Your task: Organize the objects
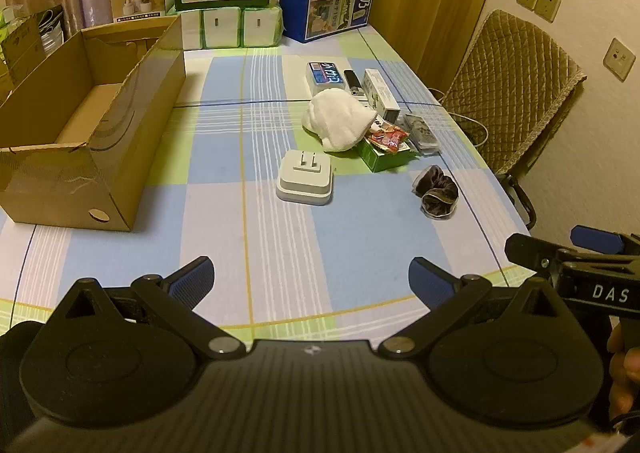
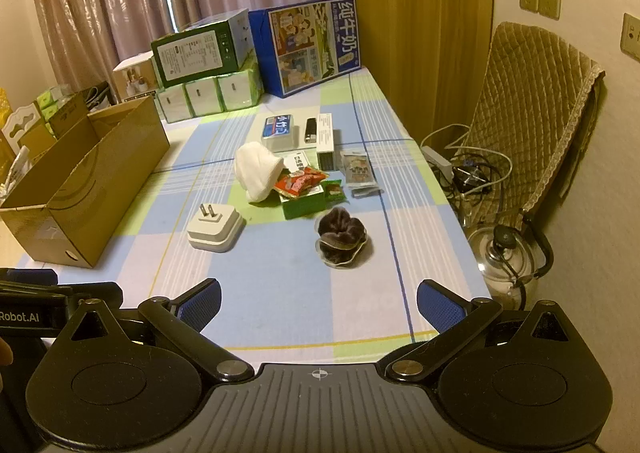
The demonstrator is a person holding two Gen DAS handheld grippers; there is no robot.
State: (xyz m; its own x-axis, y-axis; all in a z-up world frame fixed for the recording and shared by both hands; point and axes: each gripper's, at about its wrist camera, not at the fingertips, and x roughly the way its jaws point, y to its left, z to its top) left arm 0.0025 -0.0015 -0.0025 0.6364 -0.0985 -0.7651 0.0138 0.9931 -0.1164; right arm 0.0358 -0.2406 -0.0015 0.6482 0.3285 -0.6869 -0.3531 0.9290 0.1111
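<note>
Left tongs (image 1: 311, 277) and right tongs (image 2: 318, 301) — both wide, empty. White plug adapter (image 2: 216, 227): mid-tabletop, between cardboard box (image 1: 100, 141) and clutter; rigid, light, likely slick — grip the flat sides, not the upturned prongs. Dark scrunchie (image 2: 341, 240): soft. White cloth (image 1: 339, 117) partly hides packets behind.
</note>
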